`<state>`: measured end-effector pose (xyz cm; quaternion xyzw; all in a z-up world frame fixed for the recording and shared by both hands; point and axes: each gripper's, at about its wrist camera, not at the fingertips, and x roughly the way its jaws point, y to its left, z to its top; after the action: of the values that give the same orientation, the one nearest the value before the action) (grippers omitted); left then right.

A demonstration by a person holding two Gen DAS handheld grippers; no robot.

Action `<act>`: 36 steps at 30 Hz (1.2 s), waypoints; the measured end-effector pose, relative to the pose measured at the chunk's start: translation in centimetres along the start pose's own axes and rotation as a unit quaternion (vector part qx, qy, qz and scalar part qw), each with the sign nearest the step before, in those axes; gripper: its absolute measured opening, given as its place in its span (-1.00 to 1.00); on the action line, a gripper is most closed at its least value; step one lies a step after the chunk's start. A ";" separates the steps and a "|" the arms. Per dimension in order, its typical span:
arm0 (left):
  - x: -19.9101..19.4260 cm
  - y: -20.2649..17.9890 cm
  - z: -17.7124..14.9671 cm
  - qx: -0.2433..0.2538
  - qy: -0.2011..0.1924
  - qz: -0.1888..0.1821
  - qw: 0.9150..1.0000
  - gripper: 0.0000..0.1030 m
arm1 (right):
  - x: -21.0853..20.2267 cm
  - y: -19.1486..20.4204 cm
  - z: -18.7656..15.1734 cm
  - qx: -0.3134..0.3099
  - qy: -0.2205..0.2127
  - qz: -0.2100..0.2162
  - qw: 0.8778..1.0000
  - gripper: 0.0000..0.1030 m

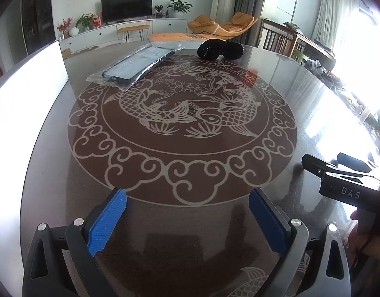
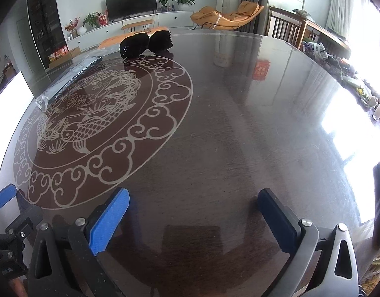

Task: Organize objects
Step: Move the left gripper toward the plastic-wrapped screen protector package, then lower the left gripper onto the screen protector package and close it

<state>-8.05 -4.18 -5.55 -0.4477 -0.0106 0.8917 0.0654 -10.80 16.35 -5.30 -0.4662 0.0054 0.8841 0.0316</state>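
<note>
On the round dark glass table, a dark flat item sealed in a clear plastic bag (image 1: 138,64) (image 2: 73,74) lies at the far left. A black bundled object (image 1: 219,48) (image 2: 145,43) sits at the far side, with an orange packet (image 1: 170,37) (image 2: 115,40) just behind it. My left gripper (image 1: 187,198) is open low over the near rim of the koi pattern (image 1: 185,113), nothing between its blue pads. My right gripper (image 2: 193,194) is open wide over bare tabletop to the right of the pattern, also with nothing in it. All three objects lie far from both grippers.
A bright white panel (image 1: 24,86) (image 2: 9,96) stands along the table's left edge. The right tool's black housing (image 1: 343,185) and a hand (image 1: 360,225) show at the left view's right side. A dark flat object (image 2: 379,198) is at the near right edge. Chairs and a cluttered sideboard stand beyond.
</note>
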 end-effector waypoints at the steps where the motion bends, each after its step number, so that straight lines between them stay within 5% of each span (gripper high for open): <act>1: 0.0 -0.1 0.0 0.002 0.001 0.002 1.000 0.96 | 0.0 0.0 0.0 0.000 0.000 0.000 1.000 1.00; 8: 0.5 -1.0 0.0 0.028 0.014 0.029 0.999 0.98 | 0.0 0.0 0.0 0.000 0.000 0.000 1.000 1.00; 25: 0.9 -0.8 0.9 0.030 0.041 0.011 0.999 1.00 | 0.0 0.0 0.0 0.000 -0.001 0.000 1.000 1.00; 32: 0.4 3.3 10.7 -0.020 -0.012 0.013 1.000 1.00 | 0.0 0.0 0.0 0.000 0.000 0.000 1.000 1.00; 36: 5.8 5.8 17.9 0.024 0.034 0.024 0.999 1.00 | 0.1 0.0 0.0 0.000 0.000 0.000 1.000 1.00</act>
<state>-26.44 -8.46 0.07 -0.4764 0.0235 0.8772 0.0551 -10.81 16.36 -5.35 -0.4658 0.0055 0.8843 0.0314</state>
